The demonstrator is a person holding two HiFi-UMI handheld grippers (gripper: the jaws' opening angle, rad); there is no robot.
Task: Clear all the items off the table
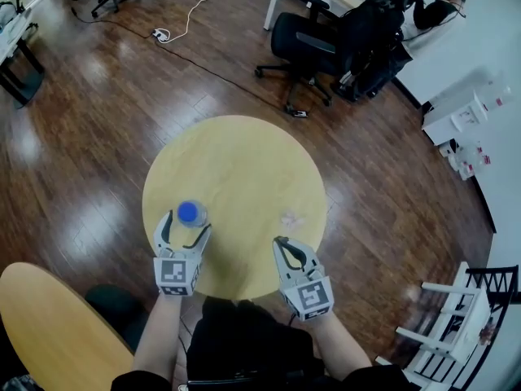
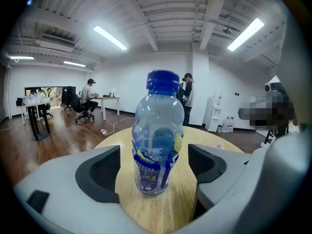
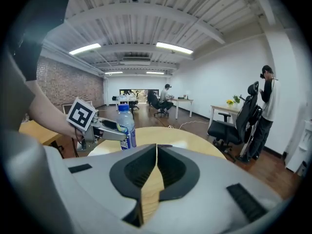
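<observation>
left hand-held gripper (image 1: pixel 187 223): pale grey shell, black ribbed pads (image 2: pixel 100 172) | right hand-held gripper (image 1: pixel 281 241): same grey shell, black pads, small black rectangular patches on top | marker cubes (image 1: pixel 176 274): white faces, black square codes, one per gripper | sleeves (image 1: pixel 134 379): dark, forearms bare | clothing (image 1: pixel 244 340): black

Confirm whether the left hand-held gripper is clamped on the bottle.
No, the left hand-held gripper stands open, with a gap on each side of the bottle.
</observation>
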